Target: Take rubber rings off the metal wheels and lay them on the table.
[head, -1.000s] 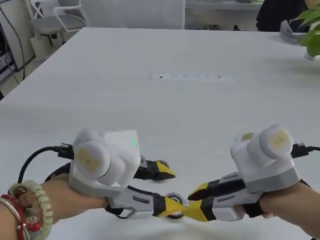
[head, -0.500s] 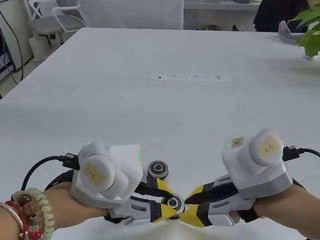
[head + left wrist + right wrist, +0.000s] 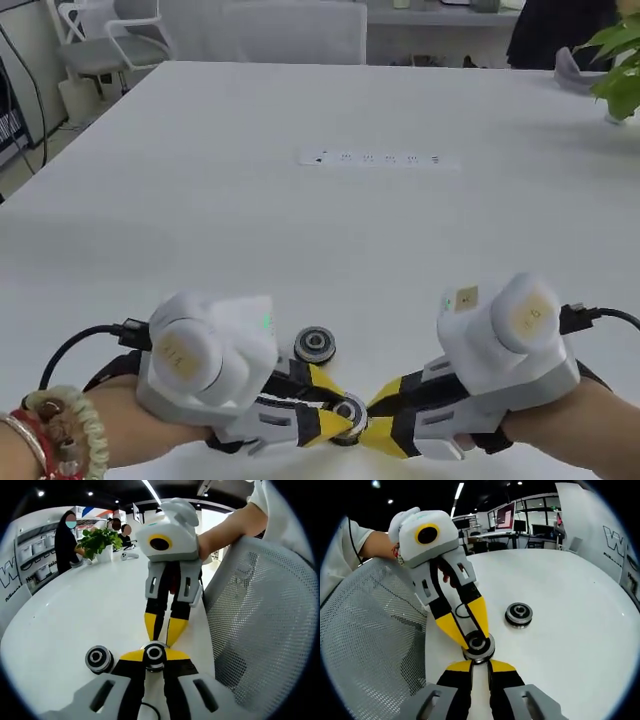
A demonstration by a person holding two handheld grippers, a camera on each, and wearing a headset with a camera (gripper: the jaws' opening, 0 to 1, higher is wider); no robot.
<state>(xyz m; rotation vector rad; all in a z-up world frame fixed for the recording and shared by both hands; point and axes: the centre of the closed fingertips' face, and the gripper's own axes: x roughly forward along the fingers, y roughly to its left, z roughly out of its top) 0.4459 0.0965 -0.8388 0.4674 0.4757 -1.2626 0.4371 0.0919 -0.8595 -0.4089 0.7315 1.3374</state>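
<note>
Right at the near edge of the broad white table (image 3: 300,230), the two hand-held grippers meet tip to tip over a small round metal wheel (image 3: 349,410) with a dark rubber ring around its rim. The left gripper (image 3: 330,405), white-bodied with black jaws ending in yellow tips, comes in from the left. In the left gripper view its two tips sit on either side of the wheel (image 3: 154,654) and clamp it between them. The right gripper (image 3: 378,415), of the same build, points at the wheel from the opposite side. In the right gripper view its jaws stand close together with only a narrow gap, their tips touching the wheel's nearest edge (image 3: 478,646). Whether they pinch the rubber ring cannot be told.

A second metal wheel (image 3: 315,344), also with a dark band around it, lies flat on the table just beyond the left gripper, apart from both sets of jaws; it also appears in the left gripper view (image 3: 99,659) and the right gripper view (image 3: 519,614).

Farther out on the table lies a flat white power strip (image 3: 380,158). A beaded bracelet (image 3: 60,420) circles the person's left wrist.
</note>
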